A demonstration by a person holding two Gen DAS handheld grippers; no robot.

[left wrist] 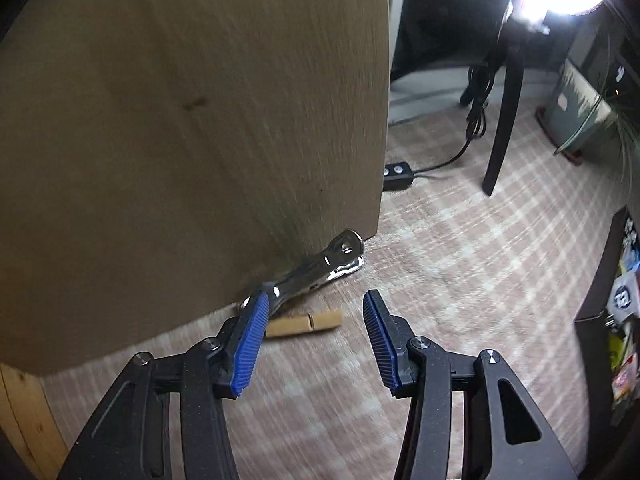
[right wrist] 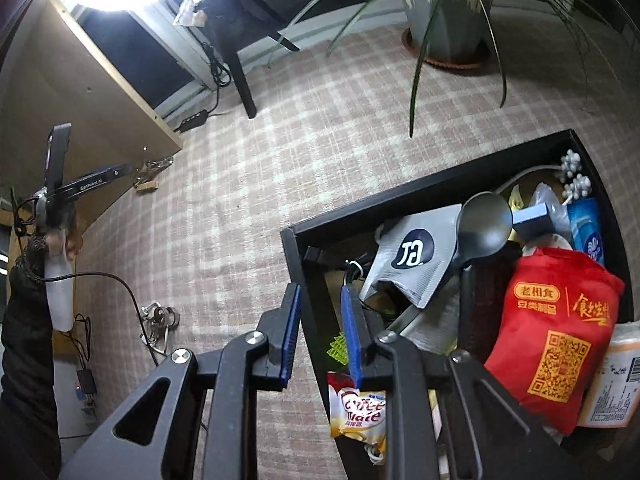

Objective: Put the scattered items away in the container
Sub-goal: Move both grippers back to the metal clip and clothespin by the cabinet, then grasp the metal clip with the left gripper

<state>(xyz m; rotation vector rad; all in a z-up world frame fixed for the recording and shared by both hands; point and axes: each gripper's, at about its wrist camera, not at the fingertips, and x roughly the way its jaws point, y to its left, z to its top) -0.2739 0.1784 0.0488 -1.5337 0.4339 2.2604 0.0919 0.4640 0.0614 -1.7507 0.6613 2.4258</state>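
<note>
The left gripper (left wrist: 314,320), blue ribbed pads spread wide with nothing between them, hangs over the pink checked carpet (left wrist: 460,264). Its left pad sits in front of the shiny metal spring clip (left wrist: 316,268), which lies against the foot of the tall brown wooden panel (left wrist: 180,120). The pale wooden clothespin (left wrist: 304,323) lies just near of the clip. Right of them the carpet is open, as far as the black power strip (left wrist: 396,176) and dark chair leg (left wrist: 504,120).

The right gripper (right wrist: 320,328), jaws narrowly apart and empty, straddles the near-left wall of the black rectangular container (right wrist: 420,188). The box is crowded: red snack bag (right wrist: 556,332), grey ladle (right wrist: 482,228).
</note>
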